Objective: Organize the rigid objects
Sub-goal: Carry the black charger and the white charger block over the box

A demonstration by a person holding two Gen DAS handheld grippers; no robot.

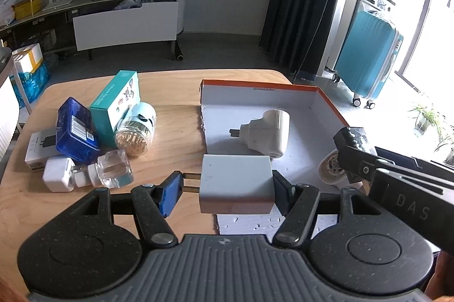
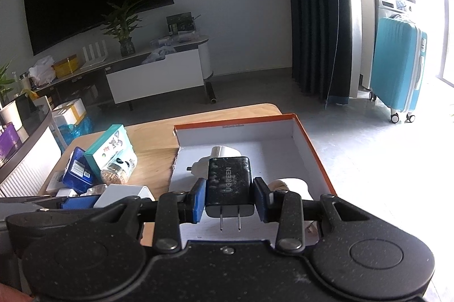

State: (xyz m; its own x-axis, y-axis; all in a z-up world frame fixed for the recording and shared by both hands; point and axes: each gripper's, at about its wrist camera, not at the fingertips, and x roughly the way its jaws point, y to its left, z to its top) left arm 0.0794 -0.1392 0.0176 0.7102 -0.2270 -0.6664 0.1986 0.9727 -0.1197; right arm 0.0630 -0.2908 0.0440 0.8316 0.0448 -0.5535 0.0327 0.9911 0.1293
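My left gripper is shut on a white charger block, pads on its prongs and back, held above the near left edge of the orange-rimmed white box. My right gripper is shut on a black UGREEN charger, prongs toward the camera, held over the box; it also shows in the left wrist view. A cream plug adapter and a round white object lie in the box.
On the wooden table left of the box lie a blue case, a teal carton, a toothpick jar, a clear glass bottle, a small white plug and a white carton.
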